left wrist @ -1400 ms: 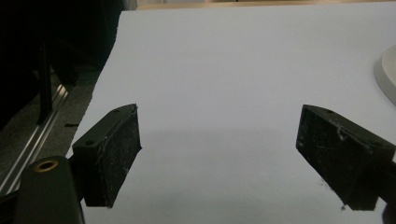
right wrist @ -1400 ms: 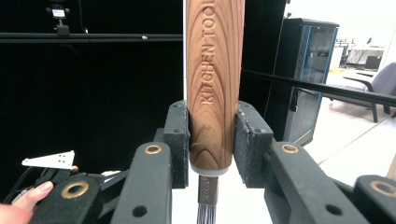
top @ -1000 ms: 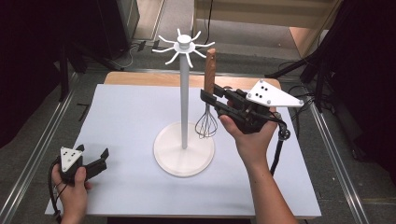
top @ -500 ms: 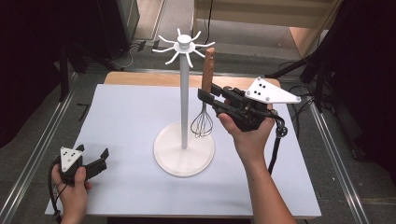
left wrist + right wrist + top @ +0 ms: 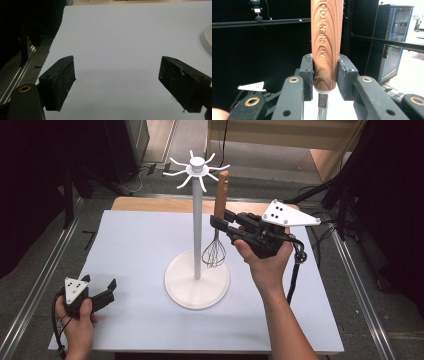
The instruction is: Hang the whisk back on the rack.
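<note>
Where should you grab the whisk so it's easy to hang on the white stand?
Grip the whisk low on its wooden handle, from the side, as the right gripper does. The handle is thick and straight, so the pads clamp it firmly. The wires would bend, and the top stays free for the stand's hooks.

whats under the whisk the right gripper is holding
The whisk hangs wires-down over the stand's round white base, held by the right gripper. Whether the wires touch it cannot be told.
</note>
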`<action>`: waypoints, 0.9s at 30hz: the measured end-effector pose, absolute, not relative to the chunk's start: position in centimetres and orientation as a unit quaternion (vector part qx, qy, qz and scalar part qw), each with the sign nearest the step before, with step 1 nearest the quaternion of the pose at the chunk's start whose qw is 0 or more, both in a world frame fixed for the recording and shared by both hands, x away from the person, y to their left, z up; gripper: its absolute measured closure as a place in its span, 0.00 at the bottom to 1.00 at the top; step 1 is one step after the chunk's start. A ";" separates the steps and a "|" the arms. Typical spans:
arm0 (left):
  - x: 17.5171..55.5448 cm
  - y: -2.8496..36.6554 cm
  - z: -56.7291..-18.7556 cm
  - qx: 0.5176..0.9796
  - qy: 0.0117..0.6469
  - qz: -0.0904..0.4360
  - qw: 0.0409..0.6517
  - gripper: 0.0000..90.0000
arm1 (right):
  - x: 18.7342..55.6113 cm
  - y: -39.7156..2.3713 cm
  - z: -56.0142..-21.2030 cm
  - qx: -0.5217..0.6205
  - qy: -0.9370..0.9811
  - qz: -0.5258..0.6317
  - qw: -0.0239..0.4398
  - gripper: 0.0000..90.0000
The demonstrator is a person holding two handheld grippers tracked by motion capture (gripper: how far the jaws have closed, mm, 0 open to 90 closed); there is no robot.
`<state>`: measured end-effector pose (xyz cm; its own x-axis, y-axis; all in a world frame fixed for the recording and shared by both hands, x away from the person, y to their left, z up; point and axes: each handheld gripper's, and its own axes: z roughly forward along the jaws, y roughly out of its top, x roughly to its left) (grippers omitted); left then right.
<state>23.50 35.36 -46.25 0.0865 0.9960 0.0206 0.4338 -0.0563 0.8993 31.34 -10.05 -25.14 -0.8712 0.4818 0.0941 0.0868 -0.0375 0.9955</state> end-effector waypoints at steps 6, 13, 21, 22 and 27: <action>23.5 35.4 -46.3 0.628 0.569 0.365 0.386 0.16 | 31.5 -10.2 -25.3 0.207 0.679 0.690 0.142 0.79; 23.5 35.4 -46.3 0.628 0.568 0.365 0.386 0.16 | 31.6 -10.2 -25.7 0.203 0.681 0.689 0.144 0.79; 23.5 35.4 -46.3 0.628 0.569 0.365 0.386 0.16 | 31.6 -10.5 -26.0 0.206 0.674 0.693 0.152 0.76; 23.5 35.4 -46.3 0.628 0.569 0.365 0.386 0.16 | 31.5 -10.5 -26.1 0.211 0.672 0.693 0.154 0.74; 23.5 35.4 -46.3 0.628 0.569 0.365 0.386 0.16 | 31.6 -10.9 -26.4 0.217 0.667 0.695 0.155 0.71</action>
